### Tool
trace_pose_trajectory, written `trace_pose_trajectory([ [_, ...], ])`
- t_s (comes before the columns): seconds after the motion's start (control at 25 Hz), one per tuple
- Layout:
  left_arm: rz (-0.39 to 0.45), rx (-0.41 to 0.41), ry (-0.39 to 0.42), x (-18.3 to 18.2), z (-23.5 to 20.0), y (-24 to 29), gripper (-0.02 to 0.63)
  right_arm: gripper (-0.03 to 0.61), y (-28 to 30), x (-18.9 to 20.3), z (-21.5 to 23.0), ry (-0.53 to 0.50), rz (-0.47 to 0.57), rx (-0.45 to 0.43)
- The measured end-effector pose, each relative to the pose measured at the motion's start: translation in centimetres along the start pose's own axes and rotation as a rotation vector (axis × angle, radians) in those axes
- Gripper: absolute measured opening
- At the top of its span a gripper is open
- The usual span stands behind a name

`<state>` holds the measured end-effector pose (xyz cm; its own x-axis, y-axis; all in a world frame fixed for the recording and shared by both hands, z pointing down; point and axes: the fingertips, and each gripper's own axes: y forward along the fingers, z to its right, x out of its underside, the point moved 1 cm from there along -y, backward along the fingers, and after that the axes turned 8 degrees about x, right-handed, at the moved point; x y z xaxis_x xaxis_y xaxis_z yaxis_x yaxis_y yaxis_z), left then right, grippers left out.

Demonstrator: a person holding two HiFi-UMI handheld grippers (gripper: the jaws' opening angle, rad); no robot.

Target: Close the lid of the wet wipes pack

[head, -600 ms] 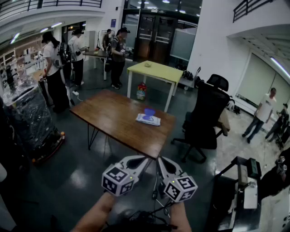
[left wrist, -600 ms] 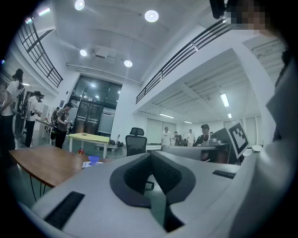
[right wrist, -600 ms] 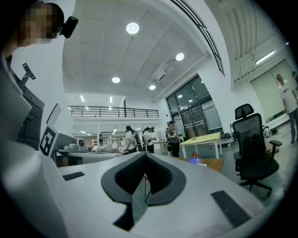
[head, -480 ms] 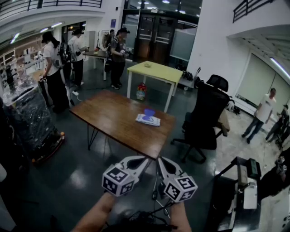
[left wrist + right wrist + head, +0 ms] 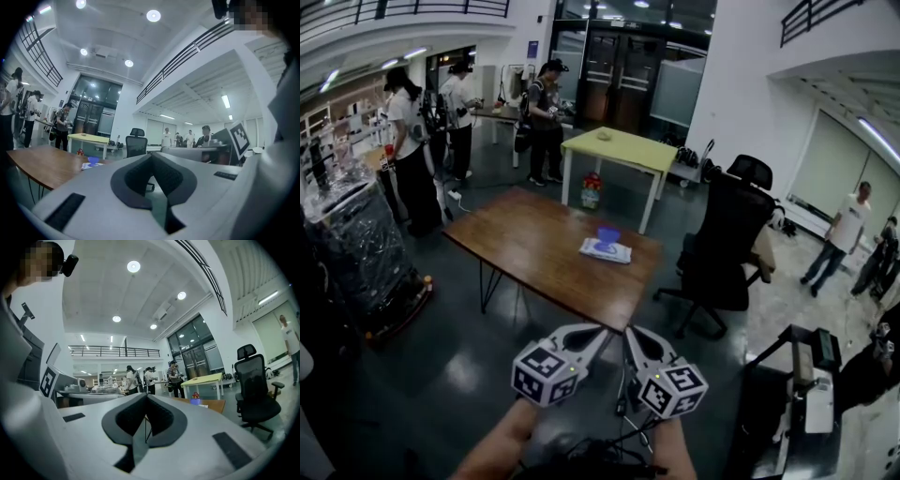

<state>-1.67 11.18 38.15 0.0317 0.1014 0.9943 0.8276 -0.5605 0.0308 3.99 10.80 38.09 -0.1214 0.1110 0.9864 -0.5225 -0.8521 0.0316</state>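
The wet wipes pack [image 5: 606,250] lies flat near the right end of the brown wooden table [image 5: 534,246], well ahead of me. Its blue lid [image 5: 608,232] stands raised at the far edge. Both grippers are held low and close together, short of the table's near edge. My left gripper [image 5: 602,328] and right gripper [image 5: 628,331] have their jaws together with nothing between them. In the left gripper view the pack [image 5: 89,165] is small and far off beyond the closed left gripper [image 5: 151,155]. In the right gripper view only the blue lid [image 5: 195,401] shows past the right gripper [image 5: 145,395].
A black office chair [image 5: 724,246] stands right of the table. A yellow table [image 5: 621,148] is behind it. Several people stand at the back left and far right. A plastic-wrapped cart [image 5: 358,246] is at left, and a machine [image 5: 806,380] at lower right.
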Motion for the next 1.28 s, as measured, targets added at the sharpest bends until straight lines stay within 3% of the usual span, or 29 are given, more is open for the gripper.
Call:
trace_pose_trajectory([
  [0.36, -0.015, -0.011, -0.005, 0.3, -1.6, 2.4, 0.002, 0.011, 1.3, -0.3, 2.3, 0.002, -0.006, 0.003],
  [1.28, -0.091, -0.122, -0.016, 1.0, -8.3, 13.1, 0.002, 0.011, 8.1, -1.5, 13.7, 0.022, -0.025, -0.086],
])
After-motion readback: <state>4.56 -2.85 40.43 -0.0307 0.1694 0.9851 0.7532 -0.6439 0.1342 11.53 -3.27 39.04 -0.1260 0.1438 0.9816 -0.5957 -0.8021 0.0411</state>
